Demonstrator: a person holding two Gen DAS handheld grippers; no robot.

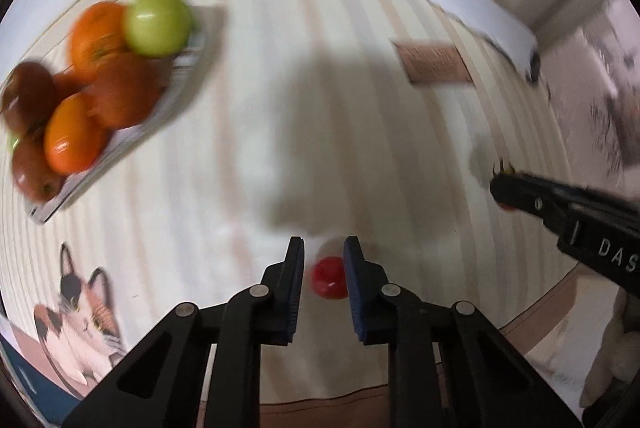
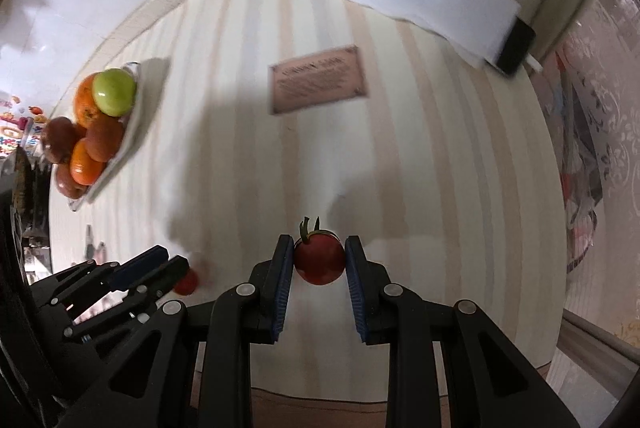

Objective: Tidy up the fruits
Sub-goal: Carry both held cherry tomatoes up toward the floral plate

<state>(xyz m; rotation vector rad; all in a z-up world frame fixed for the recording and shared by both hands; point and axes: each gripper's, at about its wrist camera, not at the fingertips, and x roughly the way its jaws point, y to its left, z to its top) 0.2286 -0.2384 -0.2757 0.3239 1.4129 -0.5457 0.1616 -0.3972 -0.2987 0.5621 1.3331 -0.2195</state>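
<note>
A small red cherry tomato (image 1: pixel 328 278) sits between the blue pads of my left gripper (image 1: pixel 322 248), which is shut on it just above the striped tablecloth. My right gripper (image 2: pixel 319 244) is shut on a larger red tomato (image 2: pixel 320 262) whose green stem points away from me. The left wrist view shows the right gripper (image 1: pixel 496 184) at the right, with a bit of red below its tip. The left gripper (image 2: pixel 176 260) shows at the lower left of the right wrist view. A plate (image 1: pixel 120 148) at the left holds oranges (image 1: pixel 72 138), a green apple (image 1: pixel 158 22) and red apples.
A brown printed card (image 2: pixel 318 84) lies mid-table. White folded paper (image 2: pixel 428 0) and a dark phone (image 2: pixel 516 46) lie at the far right by the wall. A cat picture (image 1: pixel 80 312) is at the near left. The table's curved edge runs close behind the plate (image 2: pixel 132 132).
</note>
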